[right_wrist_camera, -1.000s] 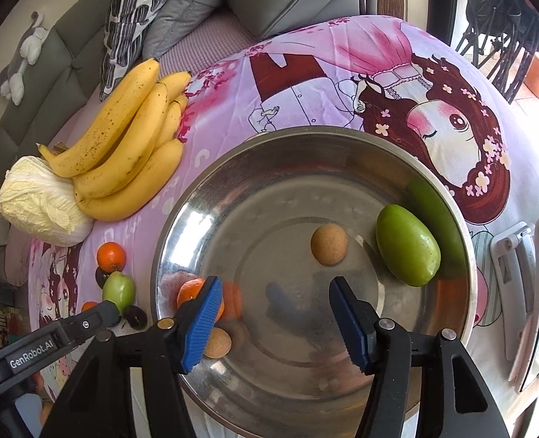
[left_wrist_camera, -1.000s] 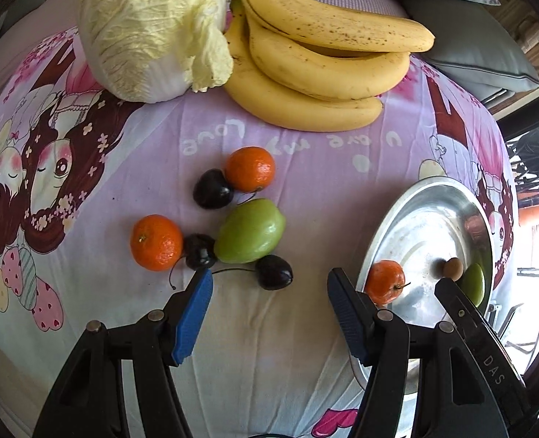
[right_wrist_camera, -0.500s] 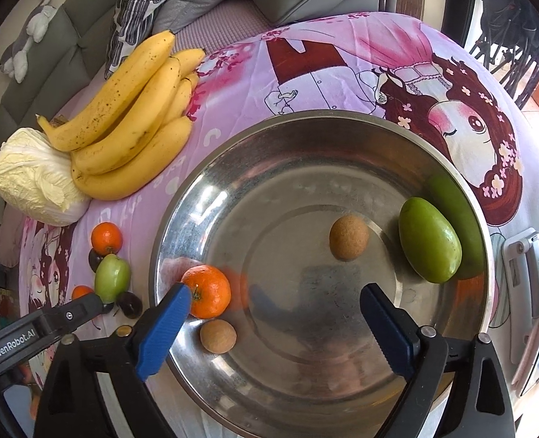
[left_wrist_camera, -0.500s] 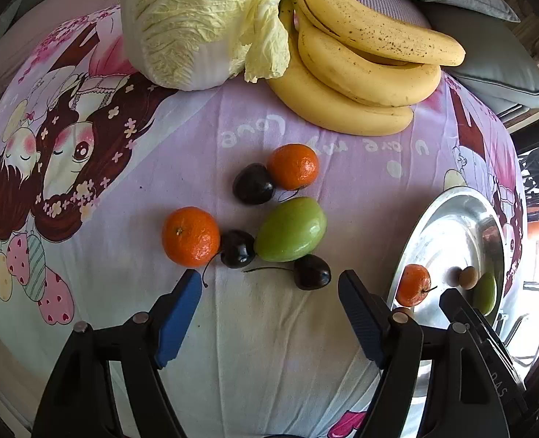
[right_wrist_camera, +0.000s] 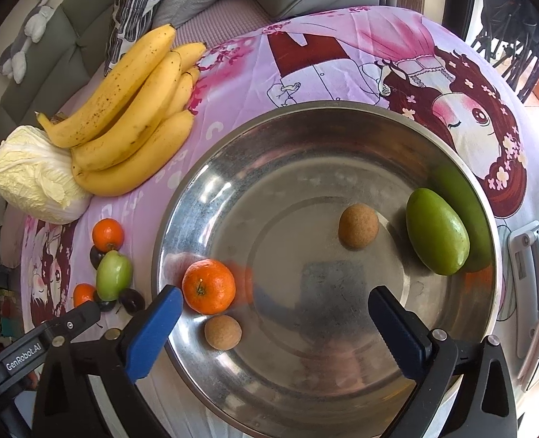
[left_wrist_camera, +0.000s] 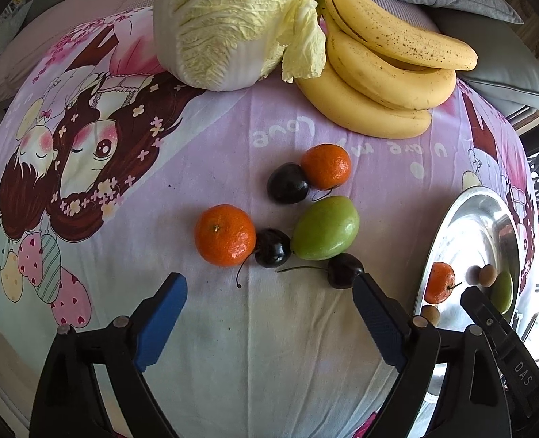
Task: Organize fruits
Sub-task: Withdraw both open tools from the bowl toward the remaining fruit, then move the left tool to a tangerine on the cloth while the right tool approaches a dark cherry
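Four fruits sit in the metal bowl (right_wrist_camera: pixel 182 215): one orange (right_wrist_camera: pixel 208 286), one green fruit (right_wrist_camera: pixel 436 231), two small brown ones. We judge it the collection point. Right gripper (right_wrist_camera: pixel 275 323) hovers over the bowl, jaws opening, nothing between. Left gripper (left_wrist_camera: pixel 269 314) is also opening w/ nothing held, aimed at the loose cluster on the cloth (left_wrist_camera: pixel 233 138), likely next pick: nearest cherry (left_wrist_camera: pixel 344 270) or orange (left_wrist_camera: pixel 225 235).

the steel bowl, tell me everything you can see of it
The steel bowl is round, wide and shallow, of scuffed shiny metal that mirrors its contents. It sits upright on the printed cloth, right of the loose fruit. Inside lie a tangerine, two small brown round fruits and a green fruit against the far wall. The right gripper hovers over it, jaws opening and empty.
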